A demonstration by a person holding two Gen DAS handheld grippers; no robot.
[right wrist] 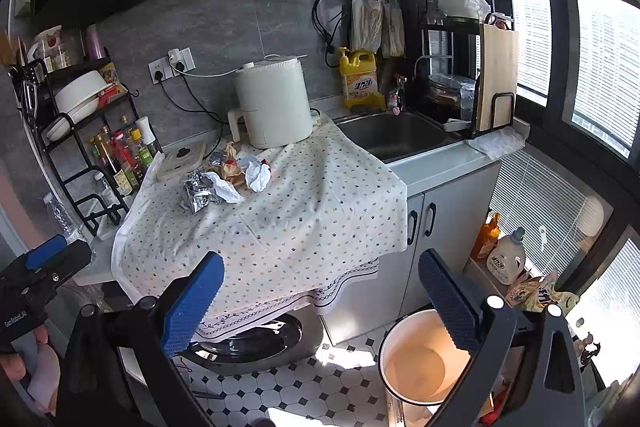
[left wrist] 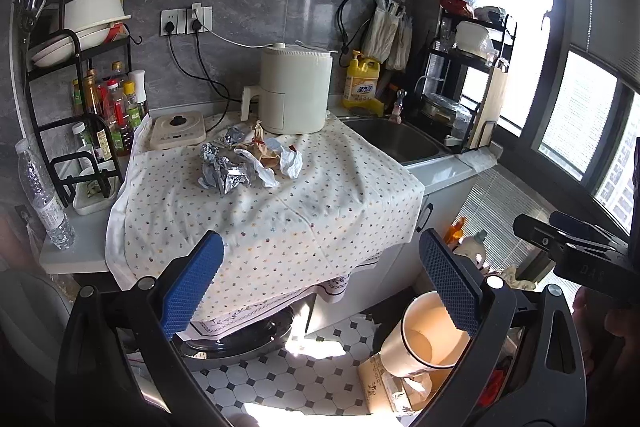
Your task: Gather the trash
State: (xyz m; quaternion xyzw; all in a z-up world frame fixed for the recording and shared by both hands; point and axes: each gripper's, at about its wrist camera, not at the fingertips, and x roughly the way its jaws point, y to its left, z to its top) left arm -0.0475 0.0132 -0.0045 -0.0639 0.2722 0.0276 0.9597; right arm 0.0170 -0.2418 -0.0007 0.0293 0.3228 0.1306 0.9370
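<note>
Both the left gripper (left wrist: 322, 285) and right gripper (right wrist: 320, 287) hover low in frame, jaws apart, empty; crumpled trash (left wrist: 248, 163) lies at centre on the dotted cloth (left wrist: 280, 219). A white bin (right wrist: 416, 359) stands lower right on tiled floor (right wrist: 300, 387).

White air fryer (left wrist: 295, 89) on dotted cloth (left wrist: 304, 203); yellow detergent bottle (left wrist: 361, 83) beside the sink (left wrist: 394, 141)

Left tool (left wrist: 320, 283), right tool (right wrist: 320, 287): jaws wide apart, apparently holding nothing.

The tablecloth (left wrist: 280, 211) is white with tiny coloured dots. On it, the crumpled foil (left wrist: 224, 171) is shiny silver, the paper (left wrist: 291, 163) white. Behind the cloth, the air fryer (left wrist: 294, 91) is cream, the soap bottle (left wrist: 361, 83) yellow. Gripper pads (left wrist: 192, 287) are blue.
</note>
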